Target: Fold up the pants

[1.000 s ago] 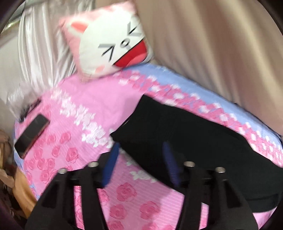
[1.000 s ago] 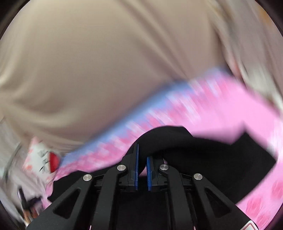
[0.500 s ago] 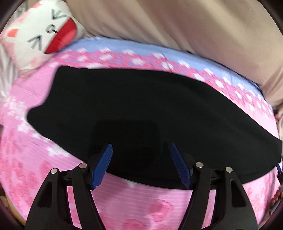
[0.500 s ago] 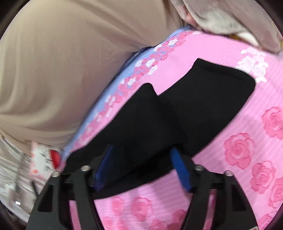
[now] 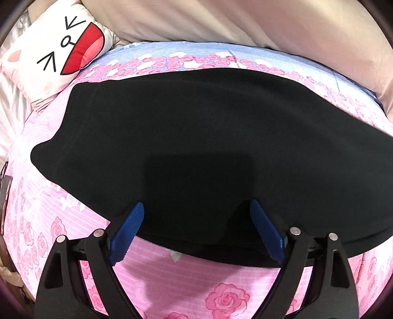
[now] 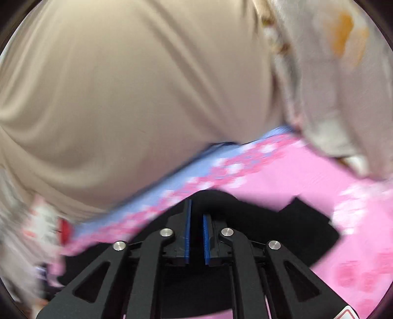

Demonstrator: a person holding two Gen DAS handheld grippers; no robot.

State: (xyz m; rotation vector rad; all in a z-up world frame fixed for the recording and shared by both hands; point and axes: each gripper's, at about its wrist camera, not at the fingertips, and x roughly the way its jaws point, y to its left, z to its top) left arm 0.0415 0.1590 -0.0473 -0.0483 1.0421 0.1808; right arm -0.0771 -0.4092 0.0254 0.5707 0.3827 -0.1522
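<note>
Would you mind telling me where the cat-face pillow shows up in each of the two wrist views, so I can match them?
Left wrist view: the cat-face pillow fills the upper left corner, sharp, beyond the black pants.
Right wrist view: it is a blurred white-and-red patch at the lower left edge.
Shared landmark: the blue band of the rose bedsheet along the beige curtain.

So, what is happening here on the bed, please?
A person with a gripper in each hand is folding black pants spread on a pink rose-patterned bedsheet. The left gripper is open, its fingers above the near edge of the pants, holding nothing. The right gripper has its fingers nearly closed on a raised bit of the black fabric, though that view is blurred. A cartoon cat pillow lies at the far left corner.
</note>
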